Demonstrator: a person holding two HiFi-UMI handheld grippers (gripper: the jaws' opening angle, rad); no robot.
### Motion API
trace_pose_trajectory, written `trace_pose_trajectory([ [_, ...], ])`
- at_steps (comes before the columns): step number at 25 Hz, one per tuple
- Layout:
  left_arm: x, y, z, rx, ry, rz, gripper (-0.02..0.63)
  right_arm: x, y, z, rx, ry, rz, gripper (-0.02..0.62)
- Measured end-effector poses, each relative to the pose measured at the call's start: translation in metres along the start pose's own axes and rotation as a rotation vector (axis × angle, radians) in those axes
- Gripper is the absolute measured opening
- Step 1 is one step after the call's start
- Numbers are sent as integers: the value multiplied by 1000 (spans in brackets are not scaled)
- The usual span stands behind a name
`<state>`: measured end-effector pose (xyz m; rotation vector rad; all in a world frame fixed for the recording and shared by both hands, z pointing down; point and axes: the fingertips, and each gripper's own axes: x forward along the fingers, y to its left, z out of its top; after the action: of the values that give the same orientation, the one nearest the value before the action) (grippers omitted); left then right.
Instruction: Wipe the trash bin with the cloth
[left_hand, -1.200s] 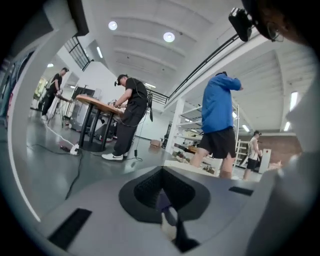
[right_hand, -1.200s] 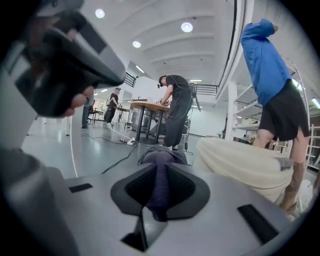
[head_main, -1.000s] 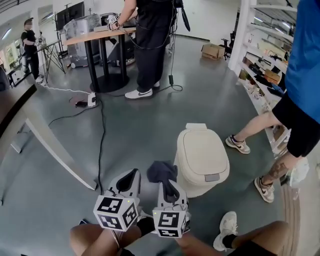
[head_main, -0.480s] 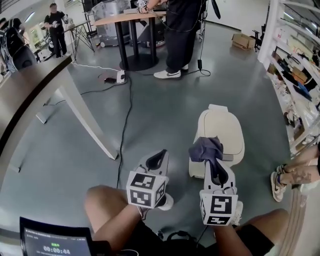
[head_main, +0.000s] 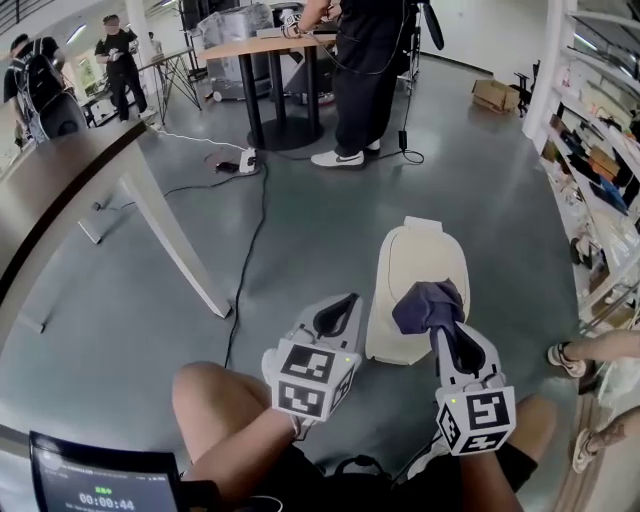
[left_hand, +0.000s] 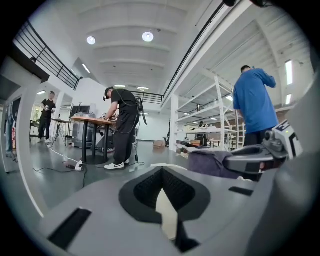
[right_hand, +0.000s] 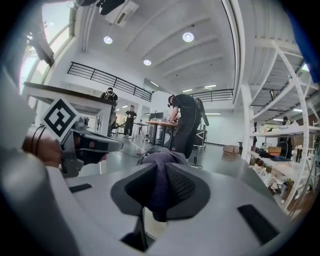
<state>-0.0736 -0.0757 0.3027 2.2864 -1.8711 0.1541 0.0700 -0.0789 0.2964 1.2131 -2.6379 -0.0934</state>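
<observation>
Half a second ago the cloth (head_main: 428, 305) hung over the near left part of the trash bin (head_main: 410, 262); it now sits over the near right part of the lid, carried there by the right gripper (head_main: 441, 328), whose jaws are pressed together on a fold of the dark fabric. The left gripper (head_main: 336, 316) has stayed just left of the bin, apart from it, with its jaws closed on nothing. The head view alone gives the layout: the cream bin upright on the grey floor, both grippers at its near side. The left gripper view adds a person in a blue top (left_hand: 255, 102) standing by the shelves (head_main: 592, 150), of whom the head view shows only feet (head_main: 568, 360) at its right edge. The right gripper view shows the cloth bunched above the pads and hanging down between them, and at its left the hand (right_hand: 42, 149) holding the other gripper. To the left, a slanted white table leg (head_main: 172, 252) and a black cable (head_main: 250, 265) lie well apart from the bin. The feet and shelves are near on the right. Beyond the bin the floor is open up to the round table (head_main: 262, 45) where a person in black (head_main: 362, 70) stands.
</observation>
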Motion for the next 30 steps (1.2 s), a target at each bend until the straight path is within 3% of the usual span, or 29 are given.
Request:
trace_pose_trajectory([
  [4, 8, -32, 8, 73, -26, 19, 0, -6, -28, -5, 25, -42, -18, 52],
  [9, 8, -71, -11, 2, 3, 44, 0, -22, -60, -32, 137, -59, -51, 52],
  [11, 7, -79, -8, 8, -8, 30, 0, -20, -60, -34, 166, -71, -48, 52],
  [16, 2, -88, 0, 81, -49, 36, 0, -28, -55, -34, 136, -76, -48, 52],
  [30, -3, -108, 4, 86, -69, -10, 0, -52, -39, -33, 61, -96, -122, 51],
])
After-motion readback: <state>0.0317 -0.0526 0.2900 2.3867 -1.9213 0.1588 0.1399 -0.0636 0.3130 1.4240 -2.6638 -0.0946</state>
